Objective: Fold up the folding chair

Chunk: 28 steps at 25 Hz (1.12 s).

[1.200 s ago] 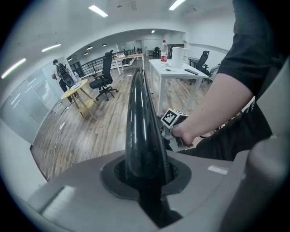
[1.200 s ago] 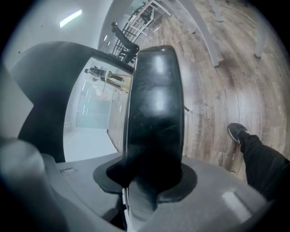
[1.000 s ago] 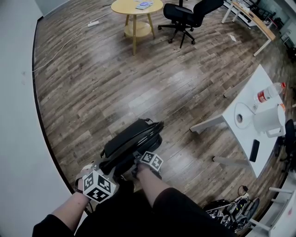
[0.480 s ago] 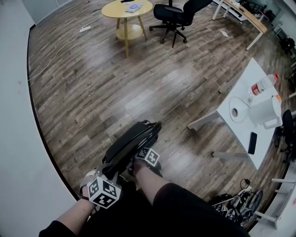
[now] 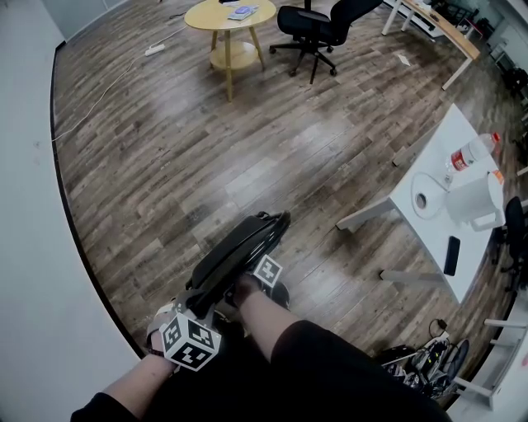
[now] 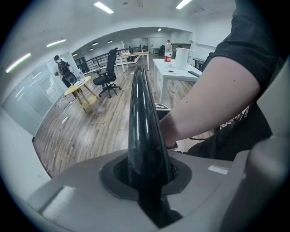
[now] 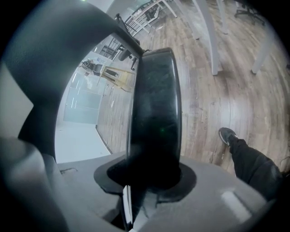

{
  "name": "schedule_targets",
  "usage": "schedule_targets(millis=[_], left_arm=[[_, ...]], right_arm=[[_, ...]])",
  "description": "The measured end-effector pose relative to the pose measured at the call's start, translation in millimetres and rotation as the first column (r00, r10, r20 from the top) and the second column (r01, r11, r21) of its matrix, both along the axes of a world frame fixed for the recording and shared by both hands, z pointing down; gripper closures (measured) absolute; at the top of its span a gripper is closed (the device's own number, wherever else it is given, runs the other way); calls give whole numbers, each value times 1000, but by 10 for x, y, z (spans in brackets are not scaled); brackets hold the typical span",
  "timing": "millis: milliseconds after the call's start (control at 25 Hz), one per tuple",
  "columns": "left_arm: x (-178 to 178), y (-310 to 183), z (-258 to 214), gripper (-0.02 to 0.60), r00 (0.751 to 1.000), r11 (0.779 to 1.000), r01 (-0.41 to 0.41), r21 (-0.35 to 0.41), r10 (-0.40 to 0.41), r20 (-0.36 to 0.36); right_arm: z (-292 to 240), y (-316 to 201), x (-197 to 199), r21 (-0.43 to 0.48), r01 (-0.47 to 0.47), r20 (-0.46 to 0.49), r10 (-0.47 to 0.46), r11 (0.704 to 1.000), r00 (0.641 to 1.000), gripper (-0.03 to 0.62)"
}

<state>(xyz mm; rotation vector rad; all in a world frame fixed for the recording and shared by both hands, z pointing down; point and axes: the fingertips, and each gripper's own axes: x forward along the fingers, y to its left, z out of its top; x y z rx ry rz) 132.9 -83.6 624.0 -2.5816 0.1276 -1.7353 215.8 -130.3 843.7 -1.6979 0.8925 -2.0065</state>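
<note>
Wood-plank floor (image 5: 206, 124) stretches far out ahead of both grippers. A white worktop (image 5: 436, 235) stands well off to the right of my right gripper (image 7: 152, 181), and an office chair (image 5: 318, 29) and a round table (image 5: 235, 14) sit far ahead. The black folding chair (image 5: 239, 251) is folded flat and runs from my left gripper (image 6: 146, 183) forward past the right one. My left gripper is clamped on its thin rim. My right gripper, just ahead, is clamped on a thicker padded edge.

Folding chair (image 5: 239, 251): one. Tools: two, left tool (image 5: 198, 311), right tool (image 5: 246, 285). Office chair (image 5: 318, 25): one. Round worktop (image 5: 227, 16): one. Bottle (image 5: 469, 152): one. Jug (image 5: 474, 200): one.
</note>
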Motion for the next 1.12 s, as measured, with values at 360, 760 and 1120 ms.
schedule_targets(millis=[360,760,1120], left_arm=[[-6,-151,-53,517,995,996,91,-19,-91,-26],[-1,-349,-98,518,994,995,102,-2,-102,-32],[5,-554,-105,518,994,994,103,-26,-103,-36]], right_arm=[[-40,-148,-2,-37,-9,-12,8,999,1000,451],[-157,-361,-12,-9,-19,-1,19,1000,1000,451],[-238,-457,-34,68,24,-1,-24,997,1000,370]])
